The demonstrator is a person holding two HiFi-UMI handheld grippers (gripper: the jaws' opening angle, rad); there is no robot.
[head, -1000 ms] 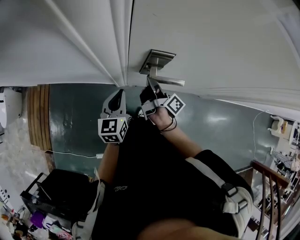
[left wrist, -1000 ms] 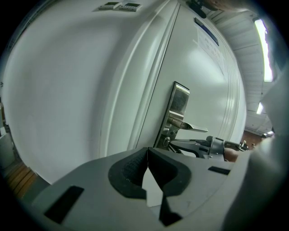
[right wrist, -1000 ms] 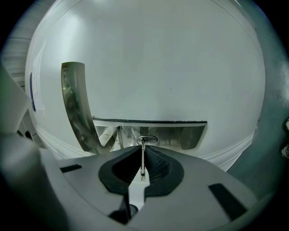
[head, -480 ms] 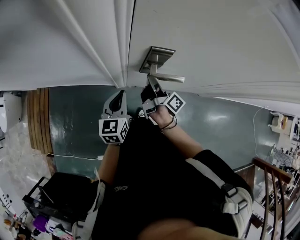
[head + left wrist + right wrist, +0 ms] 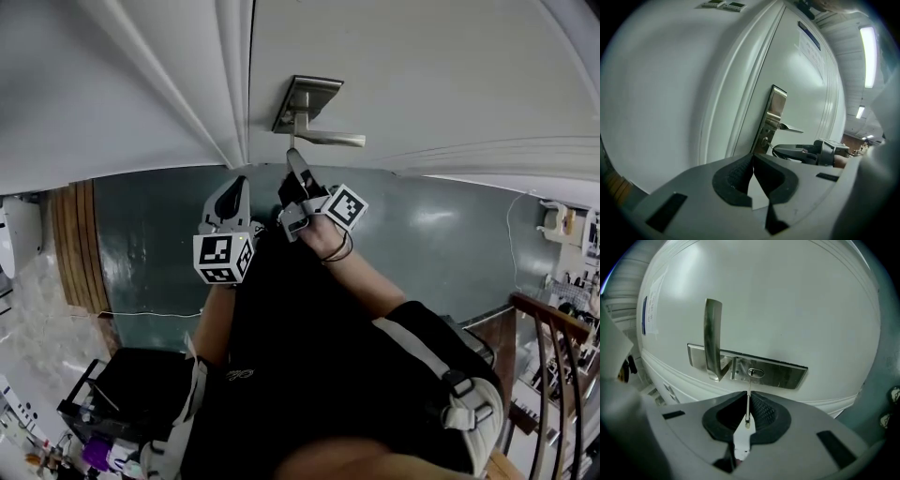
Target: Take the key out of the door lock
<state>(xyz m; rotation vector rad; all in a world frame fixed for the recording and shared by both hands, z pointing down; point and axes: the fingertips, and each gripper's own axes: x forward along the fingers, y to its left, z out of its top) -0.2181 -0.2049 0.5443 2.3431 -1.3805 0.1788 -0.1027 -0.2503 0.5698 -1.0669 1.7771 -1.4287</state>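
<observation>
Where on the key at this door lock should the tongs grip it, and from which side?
Grip the key by its outer end, squeezing its two flat faces, coming straight at the door along the blade. It stands edge-on, pointing at the keyhole, so a straight pull should suit. The right tongs hold it that way.

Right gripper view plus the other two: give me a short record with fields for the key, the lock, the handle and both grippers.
key: thin blade pinched between the right gripper's pads, pointing at the keyhole
keyhole: slot looks empty; the key tip appears just short of it
lock plate: metal, on the white door
door handle: lever on the same plate, beside the keyhole
right gripper: shut on the key, facing the lock
left gripper: jaws together, nothing between them, beside the right gripper, not touching the door
</observation>
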